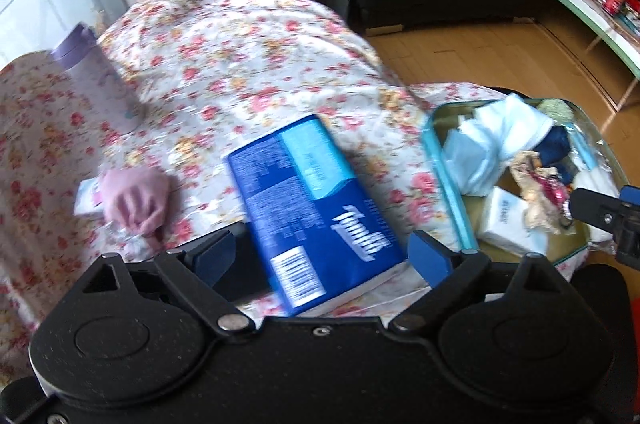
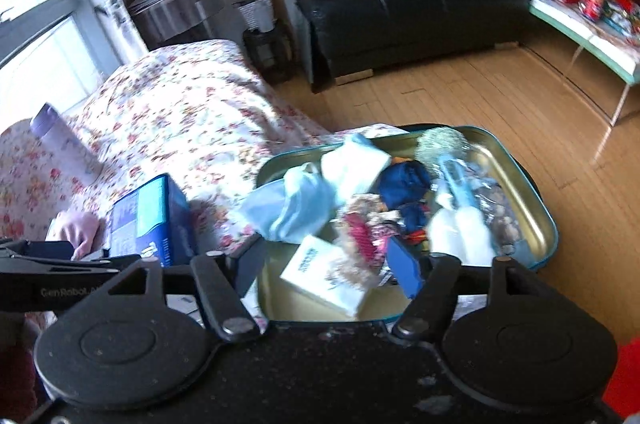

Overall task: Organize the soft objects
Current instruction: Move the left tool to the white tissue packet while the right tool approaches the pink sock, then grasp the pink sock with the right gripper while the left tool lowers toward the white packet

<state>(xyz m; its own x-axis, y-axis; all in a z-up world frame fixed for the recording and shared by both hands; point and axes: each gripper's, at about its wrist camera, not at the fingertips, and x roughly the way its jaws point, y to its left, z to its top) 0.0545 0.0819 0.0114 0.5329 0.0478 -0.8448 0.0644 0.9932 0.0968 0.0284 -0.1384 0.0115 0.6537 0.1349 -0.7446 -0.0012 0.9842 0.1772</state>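
Observation:
A blue tissue pack lies between the fingers of my left gripper, whose jaws stand wide around it; contact is unclear. It also shows in the right wrist view. A pink glove lies on the floral cover to the left. A gold tin tray with a teal rim holds a white tissue pack, light blue cloths, a dark blue cloth and other small items. My right gripper is open and empty, over the tray's near edge.
A purple-lidded bottle stands on the floral cover at the left. A black sofa with red cushions is behind. A wooden floor and a cluttered low table are to the right.

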